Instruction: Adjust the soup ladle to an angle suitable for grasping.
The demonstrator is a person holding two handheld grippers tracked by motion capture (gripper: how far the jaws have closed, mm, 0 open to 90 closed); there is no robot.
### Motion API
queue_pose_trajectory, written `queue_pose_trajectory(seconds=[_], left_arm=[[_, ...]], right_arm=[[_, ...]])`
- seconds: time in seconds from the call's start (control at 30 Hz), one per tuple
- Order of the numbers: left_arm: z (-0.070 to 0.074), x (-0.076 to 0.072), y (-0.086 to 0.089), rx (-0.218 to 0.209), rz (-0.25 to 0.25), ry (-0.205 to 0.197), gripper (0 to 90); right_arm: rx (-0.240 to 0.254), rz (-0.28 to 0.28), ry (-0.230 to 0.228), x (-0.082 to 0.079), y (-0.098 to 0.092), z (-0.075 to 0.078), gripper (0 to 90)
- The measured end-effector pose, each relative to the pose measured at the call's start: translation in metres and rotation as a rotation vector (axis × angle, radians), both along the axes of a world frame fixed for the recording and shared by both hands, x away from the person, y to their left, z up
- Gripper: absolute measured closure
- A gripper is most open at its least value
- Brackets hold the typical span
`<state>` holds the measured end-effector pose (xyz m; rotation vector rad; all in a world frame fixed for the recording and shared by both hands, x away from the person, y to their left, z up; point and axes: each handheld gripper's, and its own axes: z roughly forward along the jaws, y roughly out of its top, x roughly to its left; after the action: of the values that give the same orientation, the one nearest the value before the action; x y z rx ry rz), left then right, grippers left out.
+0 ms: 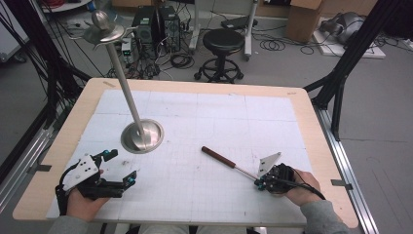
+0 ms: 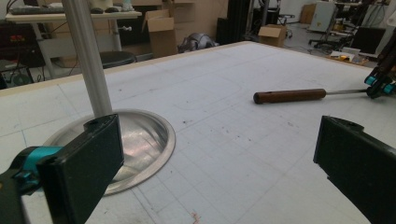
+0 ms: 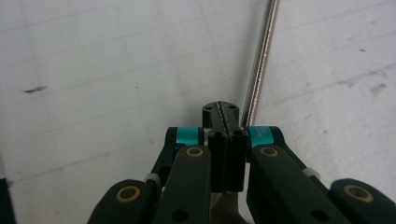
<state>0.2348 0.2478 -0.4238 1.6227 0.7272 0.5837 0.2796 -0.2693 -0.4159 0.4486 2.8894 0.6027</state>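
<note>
Right hand-held gripper point(image 1: 263, 183) low at counter's point(image 1: 302, 126) near right edge, jaws pressed together; thin metal shaft runs just beside their tips, whether pinched unclear. Wooden-handled tool point(image 1: 229, 161) lies flat mid-counter, handle pointing toward stand. Left hand-held gripper point(image 1: 119, 168) at near left corner, jaws wide apart, nothing between. Tall metal stand's round base point(image 1: 142, 136) just beyond it.

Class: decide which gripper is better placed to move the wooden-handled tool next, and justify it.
Right. The right gripper is shut at the tool's metal shaft end; the left gripper sits open near the stand base, apart from the tool.
</note>
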Motion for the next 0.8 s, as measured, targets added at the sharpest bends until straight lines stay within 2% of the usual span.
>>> queue_pose_trajectory(seconds=[0.43,0.53,0.7,0.8], left_arm=[[0.000,-0.001,0.001,-0.002,0.005,0.002,2.0],[0.000,-0.001,0.001,-0.001,0.006,0.002,2.0],[-0.001,-0.001,0.002,-0.002,0.013,0.003,2.0],[-0.001,-0.001,0.002,0.000,0.009,0.005,2.0]], right_arm=[[0.000,-0.034,-0.045,0.006,-0.007,-0.002,90.0],[0.002,-0.039,-0.044,0.006,-0.007,-0.002,90.0],[0.048,-0.048,-0.028,0.007,-0.012,-0.001,90.0],[0.111,-0.056,-0.040,0.006,-0.017,0.006,90.0]])
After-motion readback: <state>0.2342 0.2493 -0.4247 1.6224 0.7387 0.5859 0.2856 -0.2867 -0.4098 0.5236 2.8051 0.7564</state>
